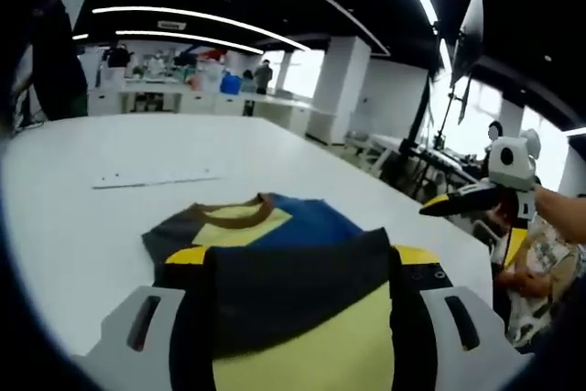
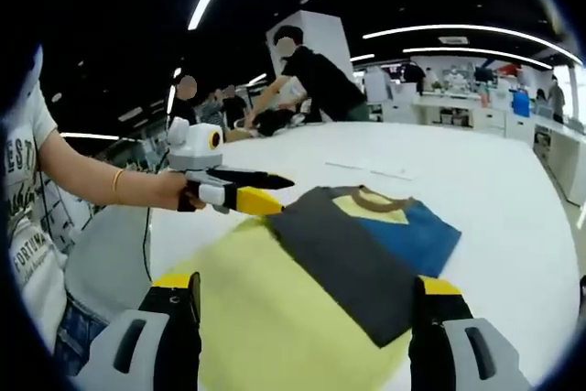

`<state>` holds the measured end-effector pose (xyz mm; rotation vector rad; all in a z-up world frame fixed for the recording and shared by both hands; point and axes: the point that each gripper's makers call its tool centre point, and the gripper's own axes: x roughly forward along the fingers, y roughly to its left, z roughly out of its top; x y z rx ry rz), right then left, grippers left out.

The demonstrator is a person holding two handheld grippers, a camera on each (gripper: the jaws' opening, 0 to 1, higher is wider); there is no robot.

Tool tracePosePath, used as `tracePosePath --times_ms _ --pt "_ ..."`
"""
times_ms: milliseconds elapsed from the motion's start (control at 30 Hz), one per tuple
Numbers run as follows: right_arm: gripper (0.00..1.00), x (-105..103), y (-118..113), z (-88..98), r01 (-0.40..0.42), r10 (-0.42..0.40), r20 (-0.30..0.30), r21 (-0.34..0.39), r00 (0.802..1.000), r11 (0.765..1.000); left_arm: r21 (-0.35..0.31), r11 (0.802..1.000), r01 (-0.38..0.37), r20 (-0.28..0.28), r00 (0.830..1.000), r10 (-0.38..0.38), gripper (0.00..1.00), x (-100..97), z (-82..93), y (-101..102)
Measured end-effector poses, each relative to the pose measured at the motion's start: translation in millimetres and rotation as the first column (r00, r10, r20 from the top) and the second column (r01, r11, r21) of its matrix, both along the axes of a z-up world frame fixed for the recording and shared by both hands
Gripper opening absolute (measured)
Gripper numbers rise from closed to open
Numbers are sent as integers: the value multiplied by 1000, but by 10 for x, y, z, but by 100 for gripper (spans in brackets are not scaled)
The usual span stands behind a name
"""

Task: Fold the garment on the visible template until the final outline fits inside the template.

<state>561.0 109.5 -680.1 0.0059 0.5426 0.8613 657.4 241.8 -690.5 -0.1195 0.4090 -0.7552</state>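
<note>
1. Two grippers work one garment (image 2: pixel 352 254), a yellow, dark grey and blue shirt lying on the white table (image 1: pixel 64 217).
2. Nearest in the left gripper view, the left gripper (image 1: pixel 298 331) has grey and yellow cloth draped between its spread jaws; I cannot tell whether they pinch it or only lie under it.
3. In the right gripper view, the right gripper (image 2: pixel 307 322) stands with jaws wide apart, yellow cloth lying between them, gripping nothing that I can see.
4. Further off, the shirt's brown collar (image 1: pixel 240 214) and blue panel point away from both hands.
5. Beyond it lies a thin pale strip (image 1: pixel 151 179) on the table; whether it marks the template I cannot tell.
6. Risk: if one hand lifts a fold unevenly, the loose layers could slide or bunch, and the outline would spread past the template.
7. The right gripper view shows the left gripper from the side, at the shirt's edge, jaws drawn close together; the left gripper view shows the far strip more plainly.
</note>
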Motion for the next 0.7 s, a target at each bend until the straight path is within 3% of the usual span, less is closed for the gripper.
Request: tracePosePath --times_ms 233,700 --pt "95 6 40 -8 -11 11 -8 -5 1000 1000 23 998 -56 3 998 56 70 136 52 410" --pt "95 30 49 -10 -9 9 -12 -7 1000 1000 70 992 -109 -11 994 110 57 120 -64 792"
